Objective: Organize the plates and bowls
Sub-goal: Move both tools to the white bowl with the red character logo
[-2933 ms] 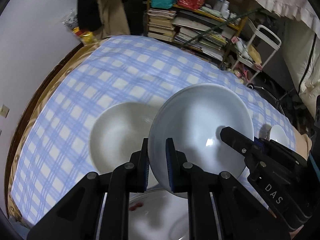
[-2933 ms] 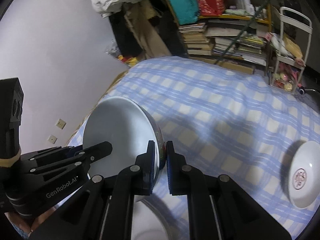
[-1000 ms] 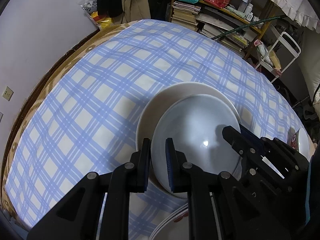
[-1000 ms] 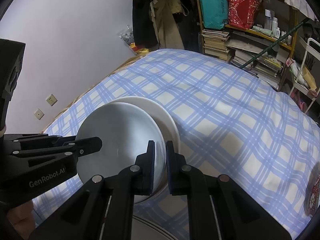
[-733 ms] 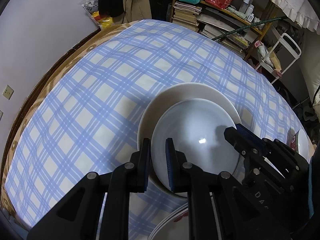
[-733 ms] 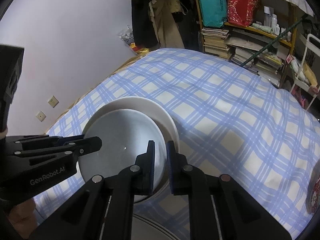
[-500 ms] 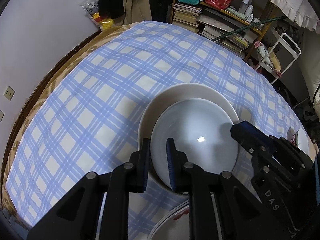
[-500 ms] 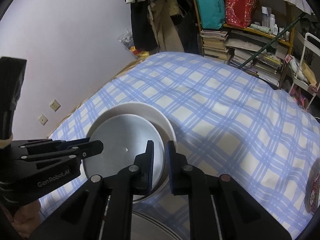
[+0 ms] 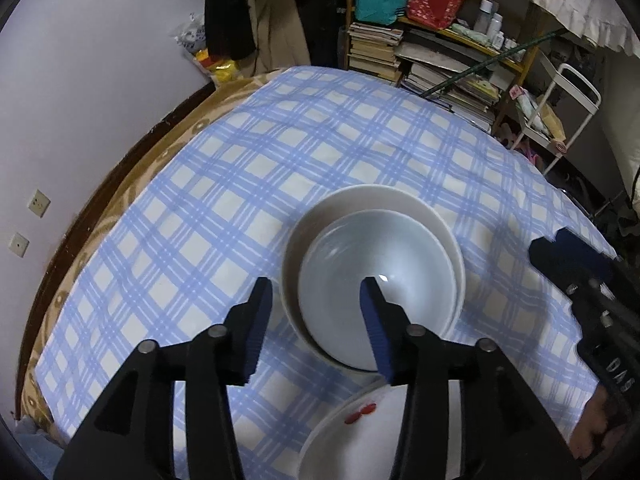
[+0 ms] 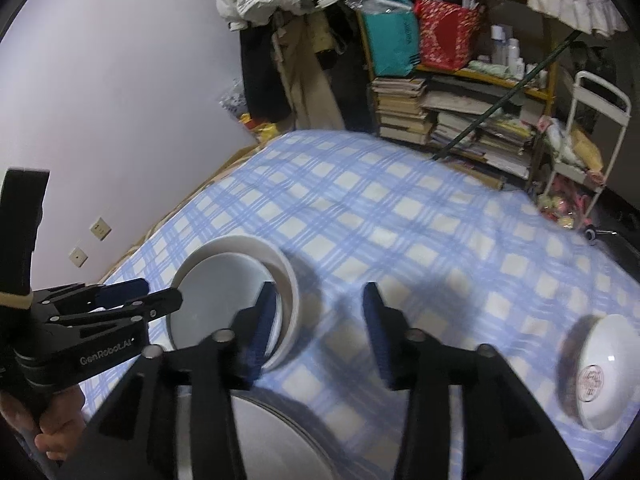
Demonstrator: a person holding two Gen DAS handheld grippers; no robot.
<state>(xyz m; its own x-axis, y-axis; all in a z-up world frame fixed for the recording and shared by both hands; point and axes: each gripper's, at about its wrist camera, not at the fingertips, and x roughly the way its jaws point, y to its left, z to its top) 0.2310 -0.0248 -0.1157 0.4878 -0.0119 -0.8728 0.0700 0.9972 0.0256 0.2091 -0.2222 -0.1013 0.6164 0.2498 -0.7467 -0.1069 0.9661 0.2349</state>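
A pale blue-white bowl [image 9: 376, 276] sits nested inside a larger white bowl [image 9: 400, 204] on the blue checked cloth. The nested pair also shows in the right wrist view [image 10: 240, 276]. My left gripper [image 9: 316, 320] is open and empty, its jaws either side of the bowls' near rim. My right gripper [image 10: 320, 328] is open and empty, just right of the bowls. A white plate [image 9: 360, 432] with red marks lies near me. A small white bowl with a red emblem [image 10: 596, 376] sits at the right.
The cloth [image 9: 280, 160] covers a bed or table with a brown edge [image 9: 120, 192] along the left by the wall. Shelves of books and bags [image 10: 440, 100] and a white cart [image 10: 580, 140] stand behind. The right gripper body [image 9: 592, 300] shows at the right of the left view.
Both grippers have opened and let go of the pale bowl, which now rests inside the larger bowl. Both have pulled back a little, the right one moving rightward.
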